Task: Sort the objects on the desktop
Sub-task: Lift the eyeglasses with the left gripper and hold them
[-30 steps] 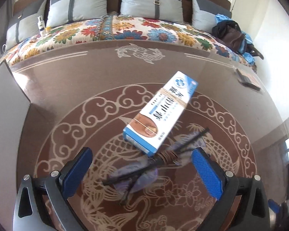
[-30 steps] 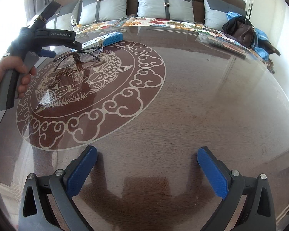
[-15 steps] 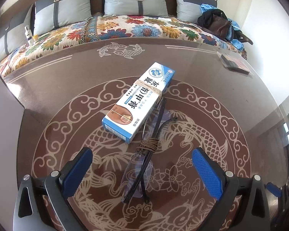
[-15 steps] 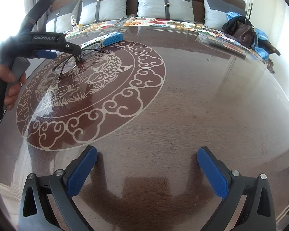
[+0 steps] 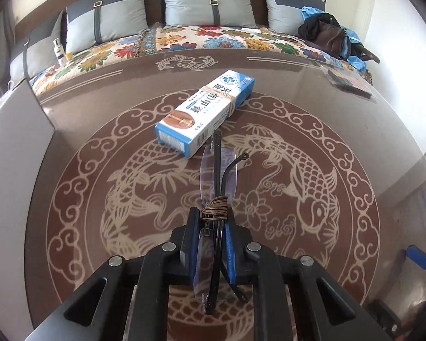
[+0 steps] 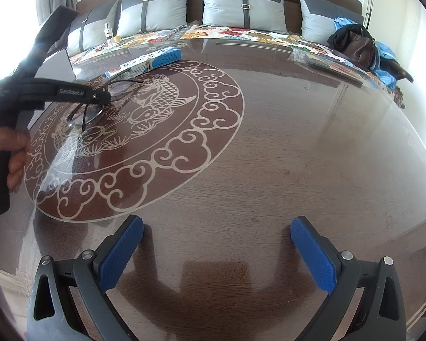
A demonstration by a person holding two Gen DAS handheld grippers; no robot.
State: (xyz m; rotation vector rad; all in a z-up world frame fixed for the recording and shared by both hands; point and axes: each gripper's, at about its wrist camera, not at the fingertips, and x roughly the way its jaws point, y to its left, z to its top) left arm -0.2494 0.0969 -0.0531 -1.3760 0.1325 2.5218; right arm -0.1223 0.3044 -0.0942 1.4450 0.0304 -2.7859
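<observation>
Folded rimless glasses (image 5: 217,176), bound at the middle with brown cord, lie on the round patterned table (image 5: 312,119). My left gripper (image 5: 211,218) is shut on them, its blue pads pressing both sides just below the cord. A blue-and-white medicine box (image 5: 206,112) with a rubber band lies just beyond the glasses, near one temple tip. In the right wrist view the left gripper (image 6: 99,98) sits low over the glasses (image 6: 85,113) with a person's hand (image 6: 11,153) on its handle, and the box (image 6: 147,61) is behind. My right gripper (image 6: 215,236) hangs open over bare table.
A flat plastic-wrapped packet (image 5: 346,81) lies at the table's far right edge. A grey panel (image 5: 11,142) stands at the left. Behind the table is a sofa with grey cushions, a small bottle (image 5: 59,52) and a dark handbag (image 5: 326,37).
My left gripper moved forward over the glasses and went from wide open to shut on them. The glasses now lie lengthwise between its fingers. The right gripper stayed still.
</observation>
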